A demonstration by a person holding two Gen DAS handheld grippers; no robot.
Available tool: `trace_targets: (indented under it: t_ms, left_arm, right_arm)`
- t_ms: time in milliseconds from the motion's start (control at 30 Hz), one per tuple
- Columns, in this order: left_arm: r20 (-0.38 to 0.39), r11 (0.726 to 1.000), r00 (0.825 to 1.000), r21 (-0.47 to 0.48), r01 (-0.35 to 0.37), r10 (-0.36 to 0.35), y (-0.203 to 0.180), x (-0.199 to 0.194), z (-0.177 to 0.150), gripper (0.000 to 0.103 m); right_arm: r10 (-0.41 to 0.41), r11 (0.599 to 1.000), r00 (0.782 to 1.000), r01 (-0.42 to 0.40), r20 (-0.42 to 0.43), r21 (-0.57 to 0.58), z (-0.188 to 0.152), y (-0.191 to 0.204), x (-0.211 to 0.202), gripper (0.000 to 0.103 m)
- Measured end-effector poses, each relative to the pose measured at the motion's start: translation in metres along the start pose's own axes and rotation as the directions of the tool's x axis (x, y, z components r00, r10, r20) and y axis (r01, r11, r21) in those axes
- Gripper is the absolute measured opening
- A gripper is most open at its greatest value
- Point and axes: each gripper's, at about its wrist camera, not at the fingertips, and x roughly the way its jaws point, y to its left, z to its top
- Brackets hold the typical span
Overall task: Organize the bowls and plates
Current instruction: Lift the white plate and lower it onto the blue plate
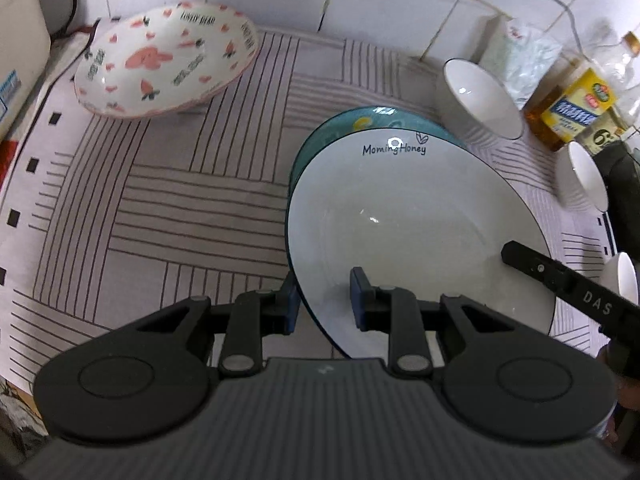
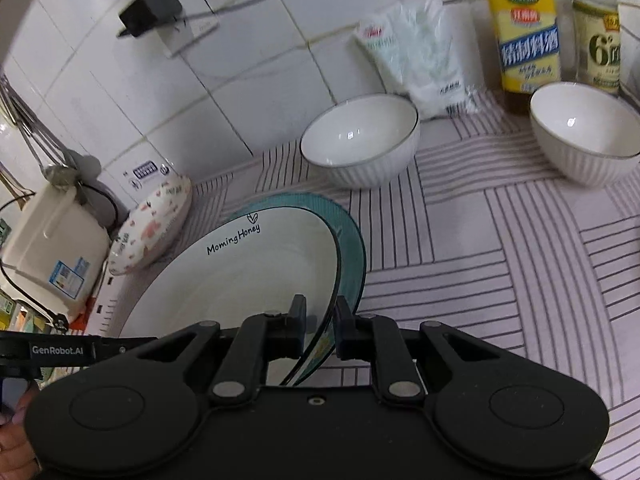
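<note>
A white plate marked "Morning Honey" [image 1: 408, 216] lies on a teal plate [image 1: 360, 120] on the striped mat. My left gripper [image 1: 326, 300] straddles the white plate's near-left rim with a wide gap between its jaws. My right gripper [image 2: 320, 328] straddles the right rims of the white plate [image 2: 240, 272] and the teal plate [image 2: 352, 248], its jaws close around them; whether they pinch is unclear. A pink-patterned plate [image 1: 164, 60] leans at the back left, also in the right wrist view [image 2: 152, 228]. White ribbed bowls [image 2: 360, 144] [image 2: 584, 132] stand by the wall.
Seasoning bottles [image 2: 524, 32] [image 2: 600, 40] and a white packet [image 2: 416, 48] stand against the tiled wall. A white appliance [image 2: 52, 244] sits at the left edge. A charger [image 2: 148, 10] hangs from a wall socket. Another small white bowl [image 1: 622, 276] sits at the right.
</note>
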Motion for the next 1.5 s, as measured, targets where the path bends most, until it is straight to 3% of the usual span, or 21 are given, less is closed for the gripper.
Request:
trace_targets:
  t_ms: [367,500,633,867,1067,1367,1500]
  left_arm:
    - [-0.036,1.0,0.999,-0.012,0.026,-0.027,0.01,0.019,0.011,0.024]
    - [-0.047,0.999,0.998,-0.032,0.031,-0.032,0.012,0.023,0.015,0.024]
    - [-0.061,0.998,0.998,-0.05,0.031,-0.034,0.014,0.025,0.017,0.024]
    - [-0.075,0.994,0.995,-0.098,0.052,-0.059,0.017,0.031,0.017,0.024]
    - [-0.071,0.989,0.994,-0.133,0.069,-0.079,0.018,0.036,0.014,0.024]
    - [-0.073,0.977,0.99,-0.183,0.106,-0.121,0.026,0.037,0.012,0.021]
    - [-0.072,0.982,0.992,-0.166,0.094,-0.107,0.022,0.037,0.012,0.021]
  right_arm:
    - [-0.094,0.996,0.991,0.093,-0.093,-0.01,0.014,0.012,0.016,0.019]
    - [-0.162,0.984,0.981,0.152,-0.107,-0.098,0.018,0.027,0.021,0.024]
    - [-0.218,0.964,0.971,0.199,-0.095,-0.177,0.017,0.041,0.025,0.029]
    - [-0.238,0.95,0.969,0.218,-0.065,-0.225,0.016,0.044,0.025,0.034]
    - [-0.236,0.942,0.972,0.224,-0.019,-0.25,0.013,0.043,0.025,0.034]
    - [-0.268,0.932,0.963,0.252,-0.03,-0.26,0.004,0.043,0.03,0.038]
    - [-0.311,0.901,0.95,0.295,0.001,-0.317,0.002,0.052,0.035,0.041]
